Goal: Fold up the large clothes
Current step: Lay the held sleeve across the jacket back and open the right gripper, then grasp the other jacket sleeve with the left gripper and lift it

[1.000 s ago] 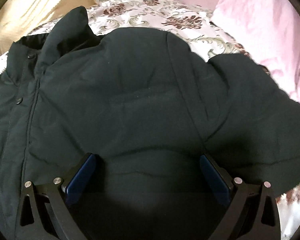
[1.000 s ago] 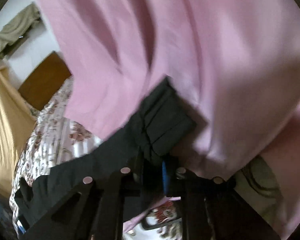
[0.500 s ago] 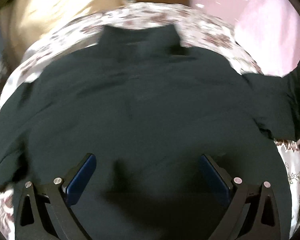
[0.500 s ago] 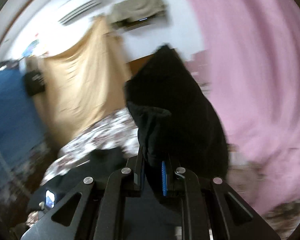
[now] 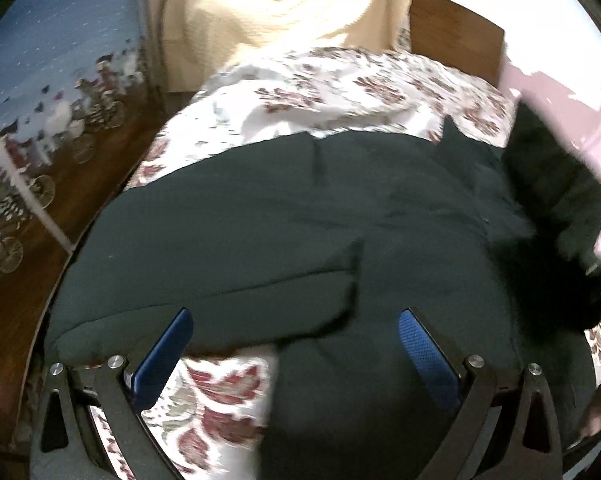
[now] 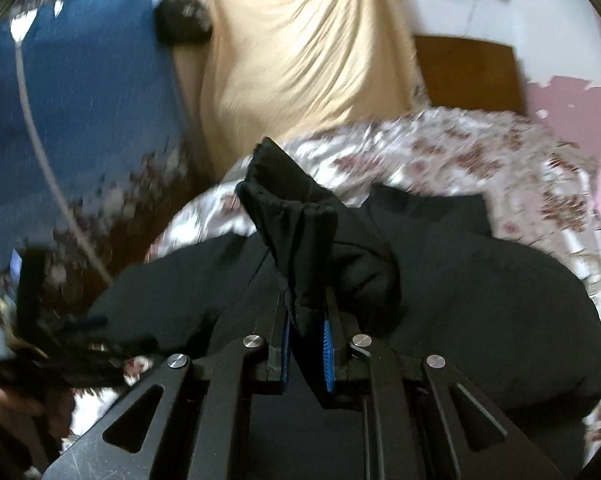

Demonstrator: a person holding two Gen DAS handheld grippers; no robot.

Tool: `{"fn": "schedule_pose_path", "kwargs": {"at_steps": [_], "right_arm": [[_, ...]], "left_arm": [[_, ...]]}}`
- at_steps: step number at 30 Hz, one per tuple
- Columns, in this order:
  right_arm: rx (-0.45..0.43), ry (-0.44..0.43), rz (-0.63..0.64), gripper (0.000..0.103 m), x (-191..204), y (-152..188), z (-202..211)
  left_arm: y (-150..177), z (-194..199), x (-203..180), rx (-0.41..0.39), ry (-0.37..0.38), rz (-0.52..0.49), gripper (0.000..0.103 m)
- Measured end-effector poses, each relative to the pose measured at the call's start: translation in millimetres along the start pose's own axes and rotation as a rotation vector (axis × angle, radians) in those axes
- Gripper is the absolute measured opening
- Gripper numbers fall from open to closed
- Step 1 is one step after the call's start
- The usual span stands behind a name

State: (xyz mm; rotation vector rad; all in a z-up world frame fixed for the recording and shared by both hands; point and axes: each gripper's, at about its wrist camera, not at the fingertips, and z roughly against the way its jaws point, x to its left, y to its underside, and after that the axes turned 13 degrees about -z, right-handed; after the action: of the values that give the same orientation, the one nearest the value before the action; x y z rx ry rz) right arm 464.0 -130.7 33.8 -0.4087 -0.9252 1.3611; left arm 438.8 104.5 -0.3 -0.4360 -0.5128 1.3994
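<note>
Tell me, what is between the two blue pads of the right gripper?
The dark jacket's sleeve: the right gripper is clamped on it, seen in the right wrist view.

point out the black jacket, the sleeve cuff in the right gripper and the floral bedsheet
black jacket (image 5: 260, 224): left wrist view, on the flat middle panel.
sleeve cuff (image 6: 296, 216): right wrist view, on the bunched end above the pads.
floral bedsheet (image 5: 340, 92): left wrist view, on the bare patch beyond the jacket.
</note>
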Motion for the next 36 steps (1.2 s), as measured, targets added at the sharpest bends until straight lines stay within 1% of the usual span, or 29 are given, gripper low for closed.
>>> {"fn": "schedule_pose_path", "kwargs": {"at_steps": [1, 2, 4, 5, 6, 7, 8, 9, 11, 12, 13, 15, 16, 17, 18, 19, 20, 21, 22, 23, 24, 27, 32, 34, 35, 36], "right_arm": [[0.021, 0.001, 0.006, 0.012, 2.1, 3.5, -8.4], [0.061, 0.002, 0.014, 0.012, 8.5, 13.4, -24.2], [0.124, 0.006, 0.032, 0.016, 4.2, 31.3, -41.0], [0.165, 0.01, 0.047, 0.025, 6.3, 35.5, -52.5], [0.204, 0.01, 0.059, 0.042, 6.3, 41.6, -57.3], [0.222, 0.007, 0.062, 0.05, 3.8, 45.4, -56.9], [0.227, -0.006, 0.064, 0.064, -1.1, 49.0, -48.8], [0.222, -0.013, 0.068, 0.07, -3.7, 47.4, -46.1], [0.199, -0.025, 0.07, 0.072, -26.6, 45.7, -22.1], [0.184, -0.012, 0.066, 0.073, -42.5, 43.1, -9.5], [0.168, 0.021, 0.06, 0.073, -60.1, 38.5, 2.9], [0.138, 0.142, 0.035, 0.073, -105.0, 32.4, 14.5], [0.132, 0.198, 0.018, 0.073, -121.5, 27.3, 16.4], [0.117, 0.285, -0.029, 0.073, -152.7, 23.8, 19.7], [0.109, 0.321, -0.068, 0.071, -174.3, 20.9, 22.0], [0.097, 0.365, -0.13, 0.068, -200.7, 19.3, 24.4], [0.09, 0.387, -0.173, 0.058, -216.3, 18.1, 25.4], [0.085, 0.409, -0.246, 0.05, -241.8, 20.4, 27.2], [0.089, 0.416, -0.287, 0.048, -256.8, 23.0, 26.3], [0.091, 0.414, -0.309, 0.044, -264.8, 27.0, 24.1], [0.101, 0.406, -0.335, 0.041, -275.7, 35.4, 20.4], [0.118, 0.388, -0.349, 0.041, -280.6, 54.1, 5.0], [0.116, 0.393, -0.339, 0.041, -280.5, 67.3, -4.8], [0.115, 0.397, -0.335, 0.041, -280.8, 66.5, -5.8], [0.113, 0.4, -0.331, 0.041, -279.1, 64.6, -5.0], [0.109, 0.4, -0.328, 0.042, -278.9, 63.1, -4.0]], "left_arm": [[-1.5, -2.8, 2.1, -0.001, 0.0, 0.01, 0.103], [-1.5, -6.2, 5.3, -0.004, 0.004, 0.025, 0.103], [-1.1, -14.2, 8.4, -0.01, 0.014, 0.05, 0.103], [-0.3, -14.8, 8.1, -0.015, 0.019, 0.057, 0.103], [-1.1, -16.9, 6.3, -0.024, 0.028, 0.061, 0.103], [-3.3, -19.5, 2.1, -0.036, 0.04, 0.064, 0.103], [-5.5, -20.7, -4.2, -0.056, 0.057, 0.064, 0.103], [-7.7, -21.5, -12.5, -0.08, 0.079, 0.059, 0.103], [-11.7, -23.4, -28.5, -0.119, 0.11, 0.04, 0.103], [-14.8, -26.7, -38.5, -0.132, 0.121, 0.025, 0.103], [-17.8, -31.7, -49.4, -0.132, 0.128, 0.006, 0.103], [-21.8, -42.8, -65.7, -0.11, 0.127, -0.029, 0.103], [-23.2, -50.5, -73.9, -0.091, 0.117, -0.048, 0.103], [-24.0, -59.4, -81.0, -0.067, 0.094, -0.064, 0.103], [-23.6, -67.7, -85.0, -0.042, 0.073, -0.074, 0.103], [-22.5, -76.6, -88.9, -0.014, 0.052, -0.086, 0.103], [-20.4, -84.6, -92.1, 0.007, 0.028, -0.1, 0.103], [-17.9, -88.9, -93.9, 0.014, 0.014, -0.112, 0.103], [-16.4, -91.7, -95.9, 0.017, 0.003, -0.124, 0.103], [-15.0, -92.6, -97.8, 0.014, -0.007, -0.136, 0.103], [-14.1, -93.4, -99.1, 0.013, -0.014, -0.144, 0.103], [-9.7, -97.7, -103.9, 0.013, -0.039, -0.166, 0.103], [-2.7, -104.1, -111.0, -0.021, -0.083, -0.18, 0.103], [-2.3, -101.4, -109.7, -0.034, -0.077, -0.174, 0.103], [-2.3, -98.7, -107.2, -0.04, -0.063, -0.165, 0.103], [-3.1, -94.3, -101.9, -0.043, -0.032, -0.149, 0.103]]}}
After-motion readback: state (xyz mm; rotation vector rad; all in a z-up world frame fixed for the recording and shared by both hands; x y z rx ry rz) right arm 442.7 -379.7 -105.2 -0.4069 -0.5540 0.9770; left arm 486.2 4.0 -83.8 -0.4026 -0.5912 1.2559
